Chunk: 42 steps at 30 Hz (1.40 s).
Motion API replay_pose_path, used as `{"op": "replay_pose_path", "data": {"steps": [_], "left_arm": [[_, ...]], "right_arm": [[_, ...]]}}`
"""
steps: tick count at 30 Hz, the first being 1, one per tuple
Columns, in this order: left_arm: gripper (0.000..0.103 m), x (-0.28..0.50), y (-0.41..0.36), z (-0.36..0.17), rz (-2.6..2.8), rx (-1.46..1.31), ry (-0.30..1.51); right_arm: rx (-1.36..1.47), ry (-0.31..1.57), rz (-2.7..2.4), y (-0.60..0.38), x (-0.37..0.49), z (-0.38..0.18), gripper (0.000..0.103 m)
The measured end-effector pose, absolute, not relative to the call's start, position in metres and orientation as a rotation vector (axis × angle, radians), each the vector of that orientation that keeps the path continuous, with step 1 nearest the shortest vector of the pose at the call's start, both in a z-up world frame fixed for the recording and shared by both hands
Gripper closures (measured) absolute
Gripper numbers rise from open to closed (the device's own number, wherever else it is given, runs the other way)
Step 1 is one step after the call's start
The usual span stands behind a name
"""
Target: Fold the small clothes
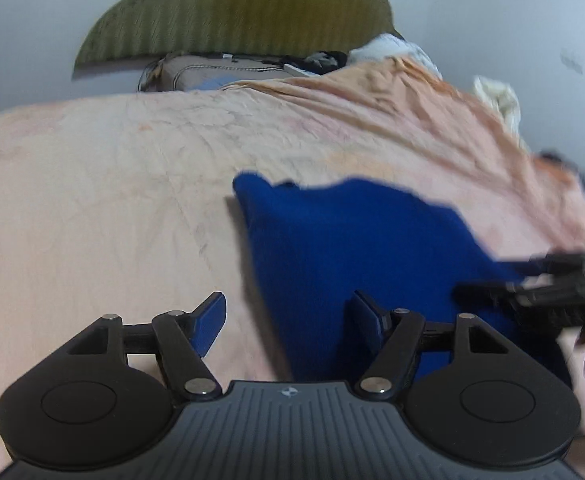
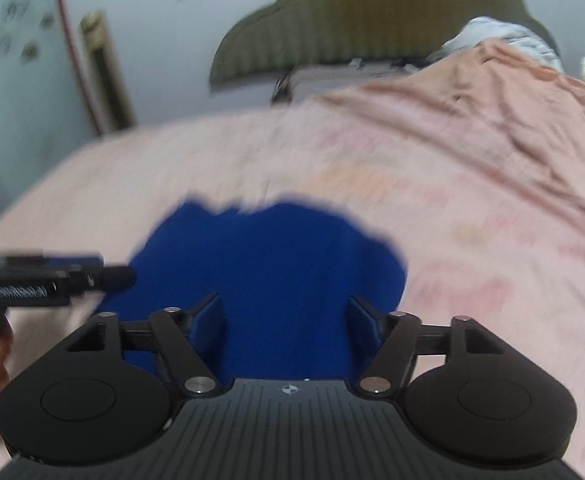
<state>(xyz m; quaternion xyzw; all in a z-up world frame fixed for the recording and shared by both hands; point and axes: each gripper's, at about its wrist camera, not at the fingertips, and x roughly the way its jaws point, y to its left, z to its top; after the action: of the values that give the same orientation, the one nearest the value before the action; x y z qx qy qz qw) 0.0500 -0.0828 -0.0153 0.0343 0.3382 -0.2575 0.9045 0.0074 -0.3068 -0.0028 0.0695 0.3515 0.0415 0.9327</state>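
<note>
On the bed's wrinkled pink sheet point(image 1: 92, 200) we see a deep-blue knit garment point(image 1: 352, 248); left claw point(image 1: 288, 322) and right claw point(image 2: 288, 322) both gape wide, gripping nothing.

Both wrist fisheyes look low and close across the wrinkled pink bedsheet point(image 1: 92, 200) toward the olive ribbed headboard point(image 2: 372, 20), sharing the royal-blue knit garment point(image 1: 352, 240)
</note>
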Motion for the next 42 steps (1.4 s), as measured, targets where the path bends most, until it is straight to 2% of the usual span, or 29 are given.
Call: {"op": "replay_pose_path", "data": {"steps": [1,3,8,12,16,19,20,21,22,23,24,25,29,34,35,36,37,39,40,41,42], "left_arm": [[0.033,0.044,-0.083,-0.019,-0.529,0.096,0.678],[0.033,0.038,-0.075,-0.015,-0.532,0.069,0.69],[0.033,0.038,-0.059,-0.003,-0.628,-0.043,0.725],[0.033,0.046,-0.056,-0.014,-0.706,-0.178,0.867],[0.033,0.033,-0.052,-0.034,-0.808,-0.261,0.978],[0.034,0.027,-0.056,-0.039,-0.82,-0.273,0.945],[0.041,0.027,-0.058,-0.039,-0.825,-0.278,0.944],[0.052,0.029,-0.06,-0.04,-0.829,-0.284,0.946],[0.071,0.031,-0.061,-0.041,-0.823,-0.28,0.952],[0.078,0.033,-0.061,-0.043,-0.806,-0.279,0.959],[0.08,0.034,-0.057,-0.044,-0.802,-0.297,0.962],[0.085,0.034,-0.054,-0.042,-0.801,-0.309,0.957],[0.09,0.015,-0.04,-0.022,-0.77,-0.242,0.892],[0.09,-0.001,-0.023,-0.015,-0.788,-0.149,0.937],[0.089,-0.003,-0.023,-0.016,-0.793,-0.11,0.937],[0.088,-0.003,-0.022,-0.014,-0.798,-0.085,0.919],[0.082,-0.001,-0.021,-0.011,-0.792,-0.07,0.898],[0.064,0.01,-0.022,-0.001,-0.758,-0.065,0.854],[0.041,0.018,-0.026,0.003,-0.748,-0.067,0.826],[0.025,0.026,-0.029,0.007,-0.73,-0.081,0.791],[0.023,0.036,-0.033,0.01,-0.718,-0.103,0.759]], "right_arm": [[0.105,0.741,0.046,-0.304,0.005,-0.012,0.028],[0.097,0.75,-0.101,-0.313,0.001,-0.025,0.006],[0.265,0.615,-0.235,-0.338,-0.045,-0.01,0.005],[0.517,0.686,-0.037,-0.356,-0.062,-0.023,0.007],[0.701,0.675,0.148,-0.363,-0.088,-0.041,0.007],[0.802,0.652,0.234,-0.363,-0.095,-0.057,0.012],[0.795,0.651,0.24,-0.36,-0.094,-0.056,0.015],[0.784,0.659,0.237,-0.356,-0.091,-0.054,0.023],[0.777,0.668,0.235,-0.354,-0.087,-0.053,0.03],[0.768,0.683,0.231,-0.35,-0.082,-0.054,0.051],[0.766,0.701,0.218,-0.348,-0.077,-0.057,0.076],[0.781,0.716,0.192,-0.348,-0.074,-0.061,0.083],[0.929,0.682,0.19,-0.349,-0.084,-0.067,0.085],[0.894,0.714,0.254,-0.327,-0.111,-0.056,0.085],[0.853,0.74,0.259,-0.323,-0.114,-0.056,0.082],[0.793,0.769,0.257,-0.318,-0.116,-0.054,0.07],[0.74,0.78,0.226,-0.316,-0.117,-0.052,0.07],[0.735,0.754,0.216,-0.323,-0.112,-0.045,0.049],[0.745,0.727,0.199,-0.33,-0.107,-0.041,0.04],[0.737,0.702,0.179,-0.336,-0.1,-0.036,0.025],[0.722,0.681,0.165,-0.341,-0.091,-0.034,0.02]]}}
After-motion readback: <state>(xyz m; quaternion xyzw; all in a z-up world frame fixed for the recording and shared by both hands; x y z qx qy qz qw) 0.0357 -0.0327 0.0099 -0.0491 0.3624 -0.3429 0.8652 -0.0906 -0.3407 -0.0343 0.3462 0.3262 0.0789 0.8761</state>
